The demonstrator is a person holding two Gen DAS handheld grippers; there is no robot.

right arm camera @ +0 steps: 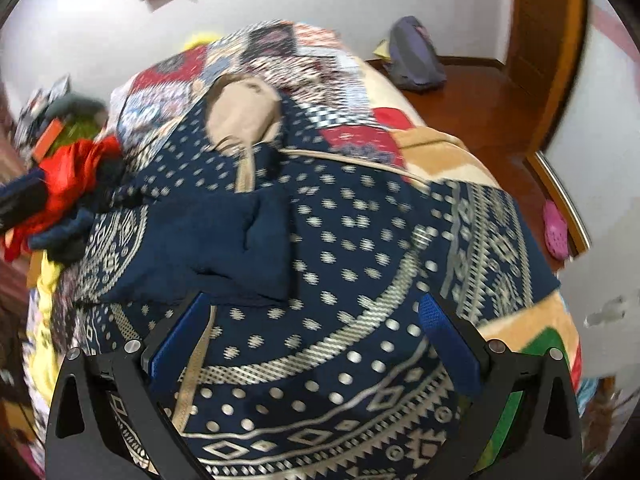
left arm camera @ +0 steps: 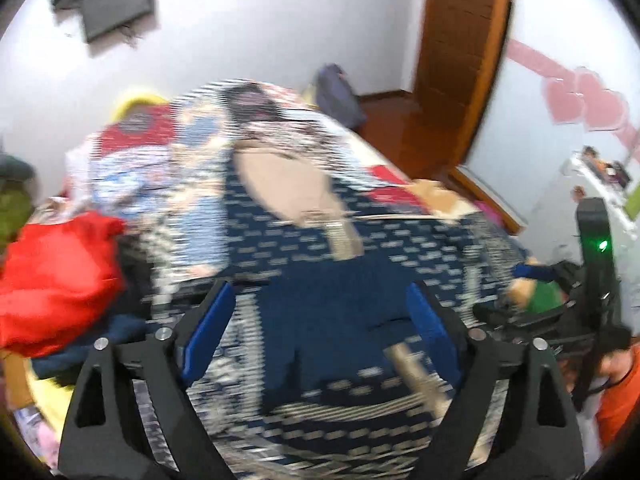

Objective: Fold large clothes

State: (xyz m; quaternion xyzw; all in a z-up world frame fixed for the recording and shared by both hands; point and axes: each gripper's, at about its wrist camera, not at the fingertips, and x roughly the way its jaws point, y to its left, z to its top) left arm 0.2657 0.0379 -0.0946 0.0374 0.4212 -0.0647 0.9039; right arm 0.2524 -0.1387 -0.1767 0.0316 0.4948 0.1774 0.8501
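Right wrist: navy patterned garment on bed, no legible writing

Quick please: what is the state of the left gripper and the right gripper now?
Left gripper: open, holding nothing, above the navy patterned garment.
Right gripper: open, holding nothing, above the same garment.

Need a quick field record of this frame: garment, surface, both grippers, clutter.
garment: navy patterned dress, spread flat, beige neckline at the far end
surface: patchwork bedspread
left gripper: open, above the dress, nothing between the pads
right gripper: open, above the dress, nothing held
clutter: red cloth beside the dress
view quality: left wrist view blurred
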